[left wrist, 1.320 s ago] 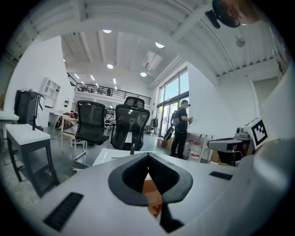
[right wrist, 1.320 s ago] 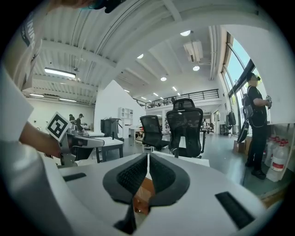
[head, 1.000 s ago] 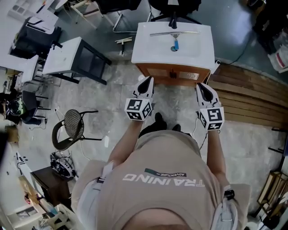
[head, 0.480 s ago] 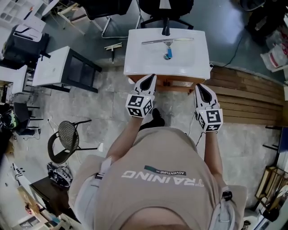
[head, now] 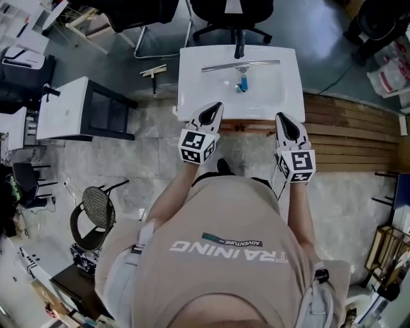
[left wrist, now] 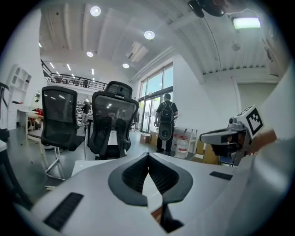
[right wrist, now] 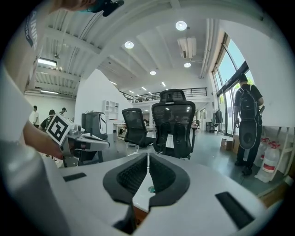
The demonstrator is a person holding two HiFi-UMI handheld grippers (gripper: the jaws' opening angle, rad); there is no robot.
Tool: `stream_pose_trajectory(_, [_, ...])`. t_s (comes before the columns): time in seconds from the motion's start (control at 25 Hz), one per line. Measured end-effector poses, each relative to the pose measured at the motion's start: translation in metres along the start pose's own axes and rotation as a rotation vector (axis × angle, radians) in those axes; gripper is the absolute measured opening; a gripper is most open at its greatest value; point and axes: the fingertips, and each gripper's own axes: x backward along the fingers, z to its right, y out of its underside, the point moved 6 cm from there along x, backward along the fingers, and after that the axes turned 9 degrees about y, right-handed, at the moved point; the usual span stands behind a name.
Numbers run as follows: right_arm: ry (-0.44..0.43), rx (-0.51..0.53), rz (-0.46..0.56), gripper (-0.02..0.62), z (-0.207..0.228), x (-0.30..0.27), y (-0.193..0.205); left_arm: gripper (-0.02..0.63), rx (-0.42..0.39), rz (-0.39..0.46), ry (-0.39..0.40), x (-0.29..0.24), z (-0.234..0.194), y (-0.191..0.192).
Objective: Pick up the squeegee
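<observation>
A long squeegee (head: 241, 66) with a metal blade and a short blue handle lies flat on the far half of a small white rectangular table (head: 198, 90). Its blade runs across the table's width and its handle points back toward the person. Nothing touches it.

The person, in a beige T-shirt (head: 218, 256), stands at the table's near side with a gripper in each hand, both pointing forward at the table. In the head view the left gripper (head: 214, 109) has its tip just over the near edge of the white top, left of the squeegee's handle. The right gripper (head: 282, 118) has its tip at the same edge, toward the table's right corner. Both are well apart from the squeegee.

In each gripper's own view the two dark ribbed pads meet at their tips, so both claws are closed and neither has hold of anything — only the white tabletop shows through the gap lower down between the pads.

A black high-backed office chair (head: 234, 13) stands just beyond the table's far edge. To the right of the table lie pale wooden planks (head: 346, 134), and to the left, well apart, stands a white-topped side table on a black frame (head: 67, 112).
</observation>
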Motion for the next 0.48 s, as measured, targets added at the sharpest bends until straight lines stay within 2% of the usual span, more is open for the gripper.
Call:
stream_pose_trajectory(0.2, [0.022,-0.006,-0.011,0.037,-0.007,-0.030,0.001,0.012,0.000,-0.002,0.046,-0.009,-0.020,0.000])
stream_pose_trajectory(0.48, [-0.012,0.014,-0.026,0.037,0.003,-0.071,-0.006,0.012,0.060,-0.022,0.030,-0.026,-0.044,0.010])
